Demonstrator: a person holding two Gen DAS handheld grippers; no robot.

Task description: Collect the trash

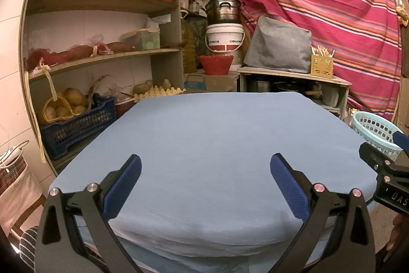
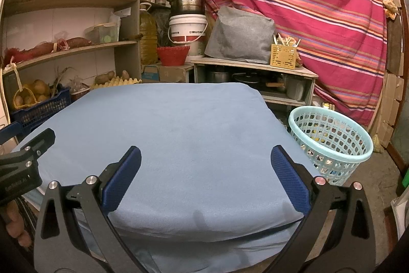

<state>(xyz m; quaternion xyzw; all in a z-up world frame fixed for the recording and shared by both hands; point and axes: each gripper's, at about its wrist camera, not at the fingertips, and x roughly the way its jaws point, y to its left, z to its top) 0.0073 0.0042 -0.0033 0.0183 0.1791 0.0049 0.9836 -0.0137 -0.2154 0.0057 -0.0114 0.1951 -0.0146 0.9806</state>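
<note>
My left gripper (image 1: 205, 165) is open and empty, held over the near edge of a table covered with a light blue cloth (image 1: 217, 145). My right gripper (image 2: 205, 157) is open and empty over the same cloth (image 2: 179, 124). A light turquoise perforated basket (image 2: 329, 142) stands on the floor right of the table, with small colourful items showing through its holes; it also shows in the left wrist view (image 1: 375, 132). I see no loose trash on the cloth. Each gripper shows at the edge of the other's view.
Wooden shelves (image 1: 102, 53) with boxes, potatoes and a blue crate (image 1: 76, 127) stand at the left. A low cabinet (image 2: 255, 68) with a grey cover, a bucket and pots stands behind the table. A striped red curtain (image 2: 306, 4) hangs at the right.
</note>
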